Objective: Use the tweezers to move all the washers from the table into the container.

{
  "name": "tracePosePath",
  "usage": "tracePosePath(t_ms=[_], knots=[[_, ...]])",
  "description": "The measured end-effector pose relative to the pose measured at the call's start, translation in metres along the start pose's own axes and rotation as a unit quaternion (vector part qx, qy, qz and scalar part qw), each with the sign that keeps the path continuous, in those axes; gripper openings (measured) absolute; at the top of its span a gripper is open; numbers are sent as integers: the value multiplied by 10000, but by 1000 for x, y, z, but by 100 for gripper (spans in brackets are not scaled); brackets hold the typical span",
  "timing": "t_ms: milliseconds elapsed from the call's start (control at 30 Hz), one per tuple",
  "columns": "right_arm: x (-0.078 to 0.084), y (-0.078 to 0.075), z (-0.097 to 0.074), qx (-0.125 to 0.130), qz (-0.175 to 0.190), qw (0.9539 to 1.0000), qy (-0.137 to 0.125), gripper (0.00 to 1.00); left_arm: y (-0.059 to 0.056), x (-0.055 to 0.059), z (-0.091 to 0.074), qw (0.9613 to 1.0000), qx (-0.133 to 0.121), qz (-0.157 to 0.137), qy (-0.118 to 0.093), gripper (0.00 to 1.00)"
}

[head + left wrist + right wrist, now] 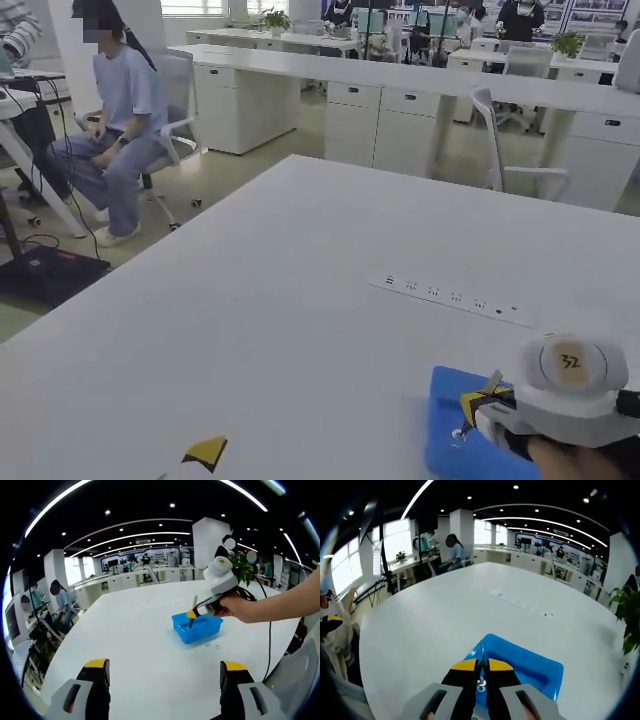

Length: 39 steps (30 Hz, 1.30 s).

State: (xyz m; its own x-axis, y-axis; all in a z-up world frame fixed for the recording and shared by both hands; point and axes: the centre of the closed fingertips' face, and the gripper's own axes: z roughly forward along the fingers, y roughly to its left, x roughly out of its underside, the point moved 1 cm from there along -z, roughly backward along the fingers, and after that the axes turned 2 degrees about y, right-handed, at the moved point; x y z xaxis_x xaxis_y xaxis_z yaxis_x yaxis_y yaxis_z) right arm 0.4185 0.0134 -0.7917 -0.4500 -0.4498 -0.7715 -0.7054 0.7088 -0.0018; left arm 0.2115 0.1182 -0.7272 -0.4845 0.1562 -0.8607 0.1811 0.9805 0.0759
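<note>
We held the tweezers (482, 654) in the right claw (481, 669), tips over the blue container (532, 669) ahead. The left claw (162, 672) stood wide; a socket strip (450, 297) lay beyond.

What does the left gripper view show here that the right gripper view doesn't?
Left gripper view: the right gripper from outside, held in a hand, its tweezers pointing down into the blue container; also the left gripper, jaws apart, holding nothing. Right gripper view: a close look along its own jaws, shut on the tweezers, with a small silvery ring between them, possibly a washer. Shared: the blue container, the tweezers, the white table and a seated person in the background.
</note>
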Motion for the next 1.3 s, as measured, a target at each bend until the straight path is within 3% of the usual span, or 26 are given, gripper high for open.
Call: tracePosePath(t_ms=[667,1000,1300], knots=[[28,4,11,-66,50,9994,346,2,3,-1,3,10000,0,32,48,93],[27,5,10,-72,134,9993,328,3,2,-4,1,9999,5,105,16,93],[17,6,1,-40,92,9998,147,4,2,-4,-2,10000,-35,87,-23,93]])
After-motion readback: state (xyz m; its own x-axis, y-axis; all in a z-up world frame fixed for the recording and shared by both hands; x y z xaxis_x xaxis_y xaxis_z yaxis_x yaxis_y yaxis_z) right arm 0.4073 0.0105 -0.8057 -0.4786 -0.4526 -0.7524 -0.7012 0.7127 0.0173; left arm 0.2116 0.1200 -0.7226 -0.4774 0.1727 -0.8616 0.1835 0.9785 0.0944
